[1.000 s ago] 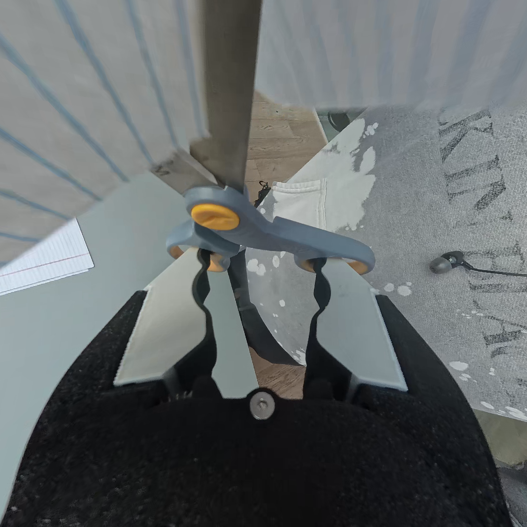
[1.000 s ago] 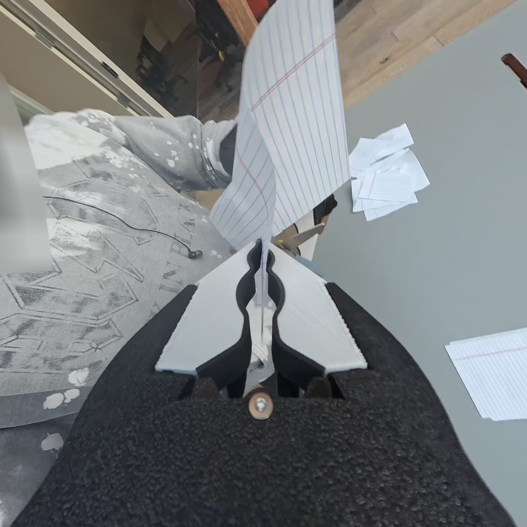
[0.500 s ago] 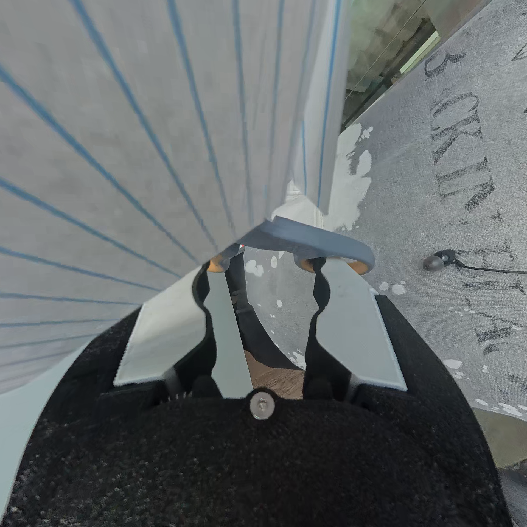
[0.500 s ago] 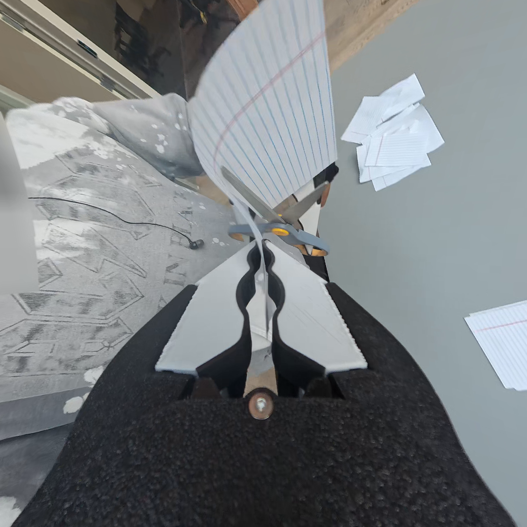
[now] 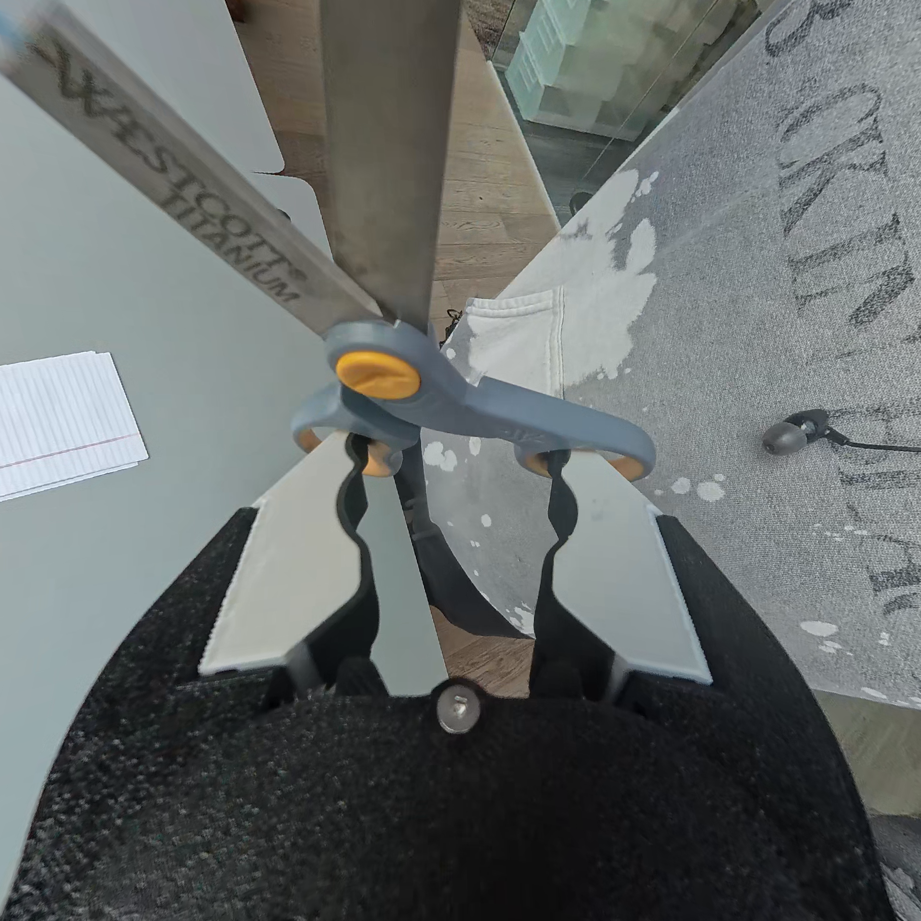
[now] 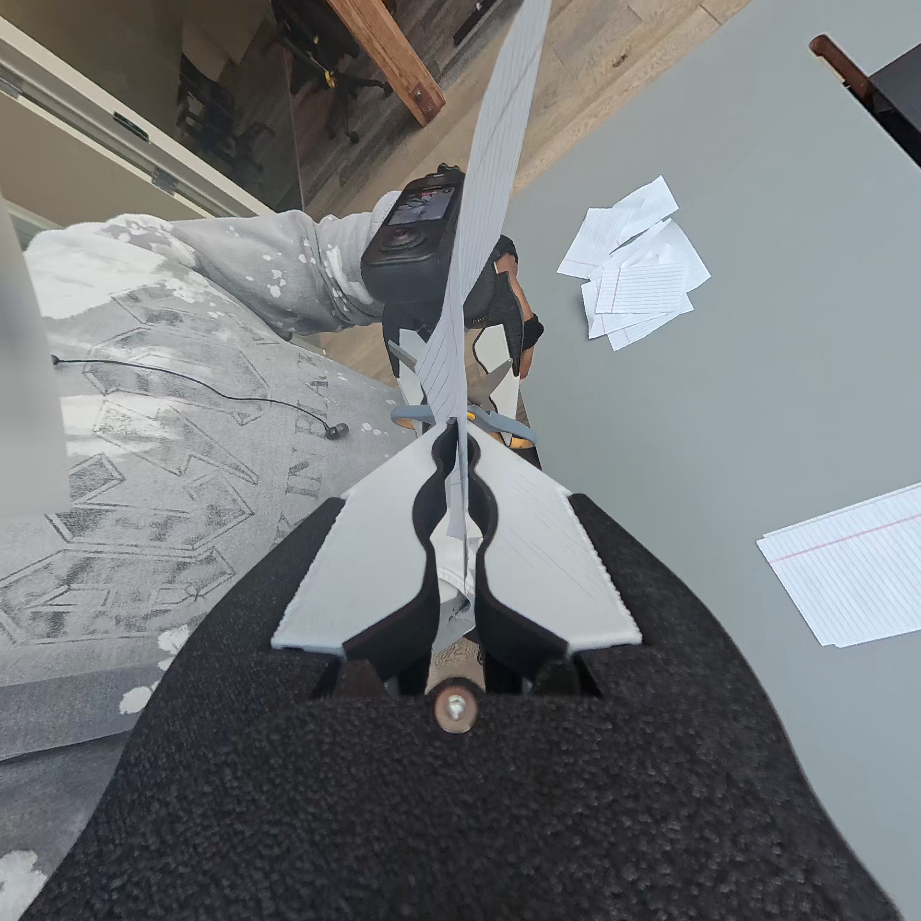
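In the left wrist view my left gripper (image 5: pixel 453 448) stands wide open, with one fingertip in each handle loop of grey scissors with an orange pivot (image 5: pixel 378 381). The steel blades (image 5: pixel 388 149) are spread apart and point up and away, with no paper between them in this view. My right gripper (image 6: pixel 457 438) is shut on the lower edge of a lined paper sheet (image 6: pixel 491 174), held upright and seen nearly edge-on. In the right wrist view the scissors (image 6: pixel 478 416) sit just beyond my right fingertips, at the base of the sheet.
A grey table (image 6: pixel 697 448) holds a stack of lined paper (image 6: pixel 847 563), also in the left wrist view (image 5: pixel 55 418), and a pile of cut pieces (image 6: pixel 633 279). A person's grey printed sweatshirt (image 6: pixel 174 398) with an earbud cable (image 5: pixel 787 438) is close by.
The sheet that filled the left wrist view has left it, and the open blades now show bare. In the right wrist view the sheet has turned edge-on.
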Demonstrator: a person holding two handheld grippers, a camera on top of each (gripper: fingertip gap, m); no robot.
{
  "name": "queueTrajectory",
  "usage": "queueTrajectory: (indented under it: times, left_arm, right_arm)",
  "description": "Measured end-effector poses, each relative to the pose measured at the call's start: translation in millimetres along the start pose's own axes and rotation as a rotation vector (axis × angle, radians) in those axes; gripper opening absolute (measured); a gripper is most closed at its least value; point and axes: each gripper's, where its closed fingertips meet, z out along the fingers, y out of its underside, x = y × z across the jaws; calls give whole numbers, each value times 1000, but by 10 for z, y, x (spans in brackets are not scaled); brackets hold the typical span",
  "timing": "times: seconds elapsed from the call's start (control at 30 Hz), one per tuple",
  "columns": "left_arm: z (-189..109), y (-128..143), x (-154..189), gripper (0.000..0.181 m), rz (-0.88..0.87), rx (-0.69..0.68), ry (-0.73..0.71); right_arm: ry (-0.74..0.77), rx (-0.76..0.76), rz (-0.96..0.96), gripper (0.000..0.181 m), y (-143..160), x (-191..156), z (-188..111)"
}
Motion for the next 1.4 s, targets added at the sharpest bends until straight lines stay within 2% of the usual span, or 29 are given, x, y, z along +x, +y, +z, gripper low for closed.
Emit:
queueTrajectory:
  times: [0.37,0.5,0.67,0.87,1.17,1.4]
  left_arm:
    - [-61,-115,-50,72,-5,7,3]
    - [-90,-125,-85,72,-13,10,-11]
    - [-100,-146,-48,72,-6,27,5]
    - [-71,-148,32,67,-6,47,75]
    - [-41,-126,115,55,42,35,105]
    - [-91,-179,228,27,110,137,171]
  right_arm:
    - [46,-261,-25,0,365,-11,450]
    - [-7,-307,-4,0,425,-109,506]
    - [-2,-358,5,0,490,-91,560]
    - [-17,-428,-109,0,528,-158,631]
    - [-29,-542,-253,0,545,-254,593]
    - [-39,-575,-327,0,585,-343,553]
